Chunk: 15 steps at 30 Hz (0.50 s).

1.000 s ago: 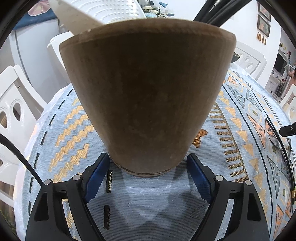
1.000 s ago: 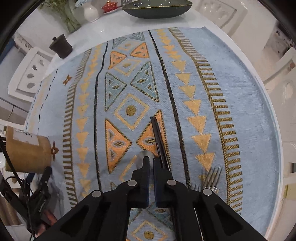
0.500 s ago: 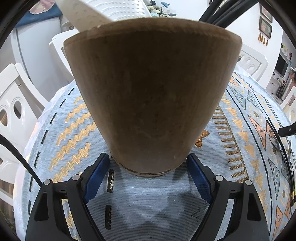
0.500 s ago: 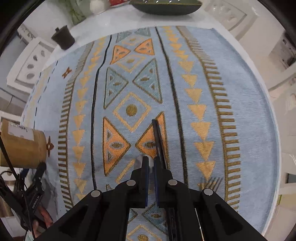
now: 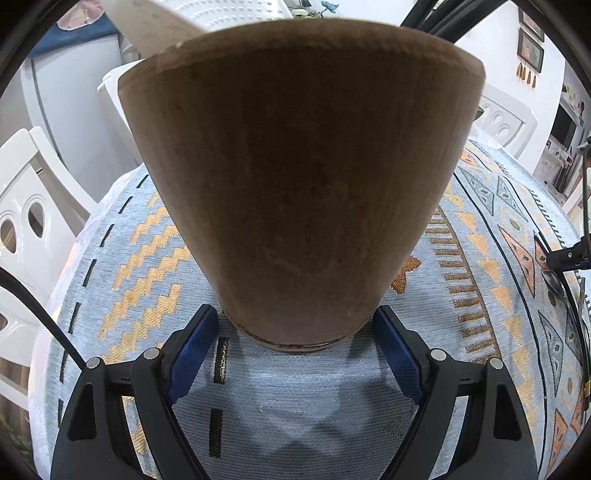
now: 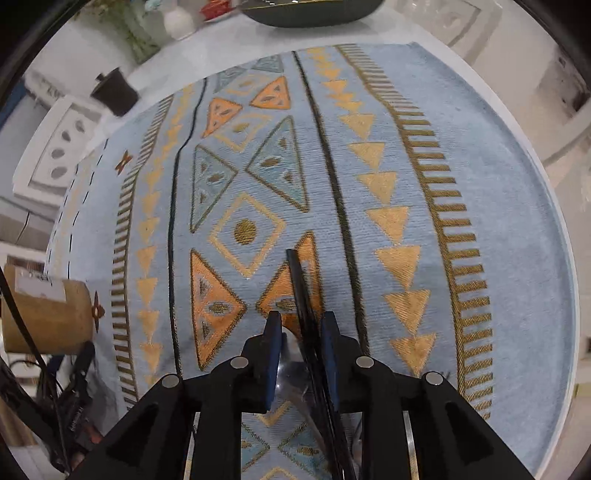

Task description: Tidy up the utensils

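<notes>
A brown wooden utensil holder (image 5: 295,184) stands on the patterned blue cloth (image 5: 280,398) and fills the left wrist view. My left gripper (image 5: 295,314) is shut on it, blue pads against its sides near the base. A white perforated spatula (image 5: 207,14) sticks out of its rim. In the right wrist view the holder (image 6: 48,310) is at the far left. My right gripper (image 6: 301,321) points steeply down at the cloth, its jaws opening. A long black stick-like utensil (image 6: 301,288) lies between its pads, unpressed, beside a silver spoon bowl (image 6: 291,369).
A dark green bowl (image 6: 310,14), a white vase (image 6: 177,22) and a small black cup (image 6: 114,92) stand at the far end of the table. White chairs (image 5: 26,229) ring the table. The cloth's right border (image 6: 554,258) lies near the table edge.
My right gripper has sunk closer to the cloth and its jaws have parted, taking the black utensil between them. The forks have left its view. The left gripper keeps its hold.
</notes>
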Each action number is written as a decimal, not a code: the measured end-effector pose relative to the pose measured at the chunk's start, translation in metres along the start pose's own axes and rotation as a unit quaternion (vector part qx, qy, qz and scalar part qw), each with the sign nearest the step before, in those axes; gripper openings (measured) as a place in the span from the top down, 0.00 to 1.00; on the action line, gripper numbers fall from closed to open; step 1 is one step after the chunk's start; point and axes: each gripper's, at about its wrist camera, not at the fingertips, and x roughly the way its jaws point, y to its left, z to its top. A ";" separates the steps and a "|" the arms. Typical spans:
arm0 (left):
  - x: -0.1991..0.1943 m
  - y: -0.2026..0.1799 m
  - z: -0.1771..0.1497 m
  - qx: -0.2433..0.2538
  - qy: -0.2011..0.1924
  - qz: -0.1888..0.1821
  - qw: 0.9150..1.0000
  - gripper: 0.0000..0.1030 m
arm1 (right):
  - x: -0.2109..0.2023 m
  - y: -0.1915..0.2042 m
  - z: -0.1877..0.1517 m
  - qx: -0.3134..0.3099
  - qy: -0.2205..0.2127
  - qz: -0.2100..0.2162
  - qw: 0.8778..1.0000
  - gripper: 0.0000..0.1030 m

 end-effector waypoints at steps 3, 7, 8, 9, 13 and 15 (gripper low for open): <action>0.002 -0.003 0.001 0.001 0.001 0.001 1.000 0.17 | -0.008 0.001 -0.004 -0.010 -0.024 -0.008 1.000 0.95; 0.001 -0.006 0.000 0.001 0.001 0.002 1.000 0.17 | -0.032 -0.007 -0.011 -0.005 -0.052 0.022 0.998 0.95; 0.001 -0.006 0.001 0.001 0.001 0.002 1.000 0.17 | -0.037 -0.009 -0.012 -0.005 -0.052 0.031 0.998 0.95; 0.002 -0.007 0.001 0.001 0.001 0.002 1.000 0.17 | -0.042 -0.012 -0.015 -0.001 -0.052 0.049 0.997 0.95; 0.002 -0.008 0.000 0.002 0.001 0.003 1.000 0.17 | -0.048 -0.007 -0.017 0.032 -0.036 0.138 0.989 0.95; 0.003 -0.009 0.001 0.003 0.001 0.004 1.000 0.16 | -0.042 0.005 -0.017 0.036 -0.020 0.162 0.986 0.95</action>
